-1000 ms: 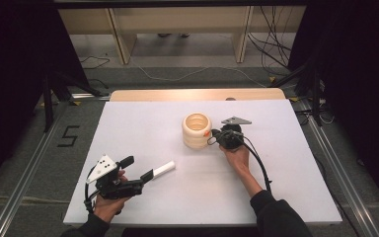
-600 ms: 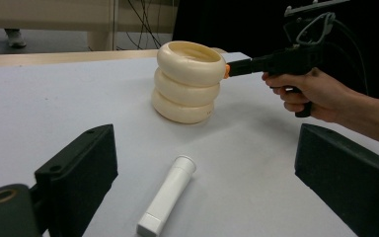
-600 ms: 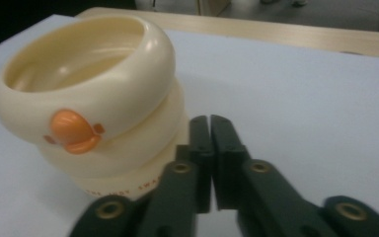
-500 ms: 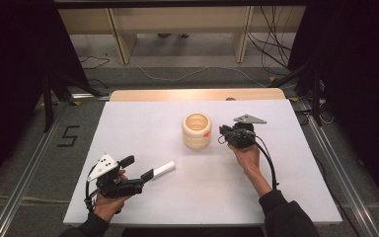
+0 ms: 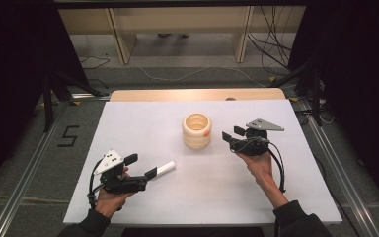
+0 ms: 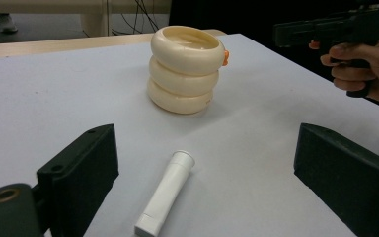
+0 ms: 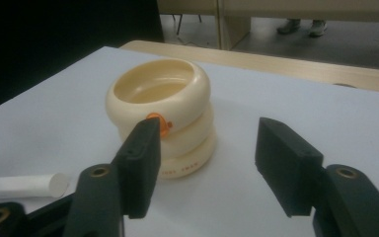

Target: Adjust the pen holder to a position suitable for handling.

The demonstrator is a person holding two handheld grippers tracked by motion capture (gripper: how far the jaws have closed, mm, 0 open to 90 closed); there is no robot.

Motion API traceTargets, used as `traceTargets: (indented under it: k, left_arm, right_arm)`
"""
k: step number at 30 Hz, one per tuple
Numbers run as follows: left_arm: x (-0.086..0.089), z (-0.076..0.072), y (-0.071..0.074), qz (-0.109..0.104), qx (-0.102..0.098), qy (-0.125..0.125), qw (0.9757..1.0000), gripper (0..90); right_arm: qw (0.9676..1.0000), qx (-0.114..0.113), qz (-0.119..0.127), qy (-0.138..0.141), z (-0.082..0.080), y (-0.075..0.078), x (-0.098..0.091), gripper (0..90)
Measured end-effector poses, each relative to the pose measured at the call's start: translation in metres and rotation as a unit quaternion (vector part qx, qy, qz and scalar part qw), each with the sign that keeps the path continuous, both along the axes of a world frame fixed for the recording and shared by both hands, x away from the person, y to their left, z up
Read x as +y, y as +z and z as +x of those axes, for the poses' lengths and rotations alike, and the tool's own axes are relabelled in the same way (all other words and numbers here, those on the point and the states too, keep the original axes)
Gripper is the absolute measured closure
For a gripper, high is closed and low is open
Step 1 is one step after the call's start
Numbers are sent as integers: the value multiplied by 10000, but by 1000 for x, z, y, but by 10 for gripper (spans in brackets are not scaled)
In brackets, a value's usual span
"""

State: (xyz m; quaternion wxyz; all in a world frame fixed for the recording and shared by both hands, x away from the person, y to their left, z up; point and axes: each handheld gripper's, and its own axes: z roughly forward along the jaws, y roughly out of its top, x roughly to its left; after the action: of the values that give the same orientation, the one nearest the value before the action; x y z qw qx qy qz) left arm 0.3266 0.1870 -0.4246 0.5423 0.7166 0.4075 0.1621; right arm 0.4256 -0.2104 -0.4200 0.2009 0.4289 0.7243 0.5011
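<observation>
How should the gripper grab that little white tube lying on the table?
Grip the white tube across its narrow round body, near the middle, probably with the left gripper, whose jaws stand open either side of it. It lies flat on the table, so come from above and close on its long sides, not its ends.

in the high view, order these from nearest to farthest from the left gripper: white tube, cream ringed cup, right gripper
1. white tube: lying on the table right by the tips of the left gripper, between its open jaws.
2. cream ringed cup: mid-table, up and to the right.
3. right gripper: beyond the cup, on the right side, jaws apart and empty.
</observation>
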Motion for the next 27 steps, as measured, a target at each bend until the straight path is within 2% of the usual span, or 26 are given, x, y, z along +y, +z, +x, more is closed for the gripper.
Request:
traceTargets:
  k: [6, 10, 13, 17, 25, 27]
  left_arm:
    - [-3, 10, 2, 200, 210, -31, 9996, 92]
    - [-7, 17, 5, 401, 367, -112, 9985, 106]
    - [-11, 22, 8, 675, 497, -231, 9962, 107]
    - [-17, 28, 13, 967, 576, -339, 9931, 116]
    - [-23, 43, 22, 1329, 803, -471, 9867, 127]
    - [-25, 46, 24, 1475, 845, -531, 9840, 132]
  right_arm:
    - [9999, -64, 9, 113, -13, 4, -2, 314]
    - [9997, -116, -12, 204, -22, 5, -1, 281]
    - [9995, -108, -28, 295, -28, 5, -1, 265]
    - [9993, -130, -97, 343, -34, 3, -2, 247]
    - [9992, -144, -69, 378, -48, 2, -10, 235]
    - [9991, -153, -71, 377, -51, 2, -12, 235]
